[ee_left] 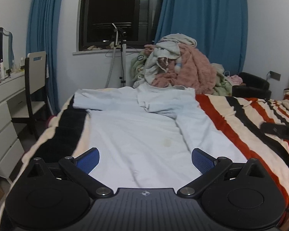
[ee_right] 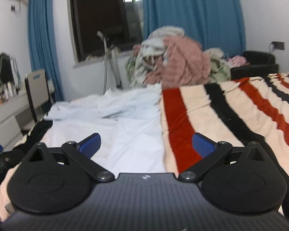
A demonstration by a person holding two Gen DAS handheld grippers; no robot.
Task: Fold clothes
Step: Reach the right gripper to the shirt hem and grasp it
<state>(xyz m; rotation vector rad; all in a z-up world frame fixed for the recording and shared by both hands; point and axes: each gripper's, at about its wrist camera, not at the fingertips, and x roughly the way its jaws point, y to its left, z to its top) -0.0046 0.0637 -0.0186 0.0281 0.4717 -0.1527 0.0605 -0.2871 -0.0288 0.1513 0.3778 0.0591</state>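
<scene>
Your left gripper [ee_left: 145, 160] and right gripper [ee_right: 146, 144] are both released, holding nothing. Ahead of them, the white shirt [ee_left: 136, 134] has one side and sleeve folded in. The other sleeve remains.

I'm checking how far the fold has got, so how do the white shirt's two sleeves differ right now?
On the white shirt, the left-side sleeve lies spread flat outward over the striped blanket. The right-side sleeve is folded inward across the chest, its cuff lying on the shirt body. The right one looks bunched and creased; the left one lies smoother. Both are short, the same pale white, and neither is held: left gripper and right gripper are open.
</scene>
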